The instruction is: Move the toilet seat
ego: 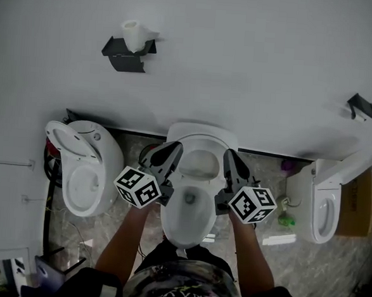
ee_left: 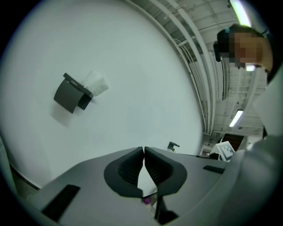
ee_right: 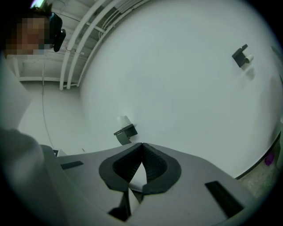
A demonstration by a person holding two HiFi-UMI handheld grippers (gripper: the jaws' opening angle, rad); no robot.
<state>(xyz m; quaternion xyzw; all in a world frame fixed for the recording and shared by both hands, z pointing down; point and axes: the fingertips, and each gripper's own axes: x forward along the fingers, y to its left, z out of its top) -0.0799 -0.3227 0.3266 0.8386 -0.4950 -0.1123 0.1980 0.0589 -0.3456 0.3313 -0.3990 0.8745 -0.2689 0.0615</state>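
The middle white toilet (ego: 182, 222) stands straight in front of me, its bowl uncovered. Its seat and lid (ego: 202, 138) are tipped up toward the white wall. My left gripper (ego: 166, 152) is at the left edge of the raised seat and my right gripper (ego: 231, 158) at the right edge; whether they touch it I cannot tell. In the left gripper view the left gripper (ee_left: 144, 150) is shut, tips together, facing the wall. The right gripper (ee_right: 142, 145) is shut too. Nothing shows between either pair of tips.
A second toilet (ego: 82, 175) stands at the left and a third (ego: 321, 208) at the right. A paper roll holder (ego: 131, 42) hangs on the wall, another holder (ego: 362, 106) farther right. A cardboard box (ego: 361, 201) and a green item (ego: 287, 218) sit on the marbled floor.
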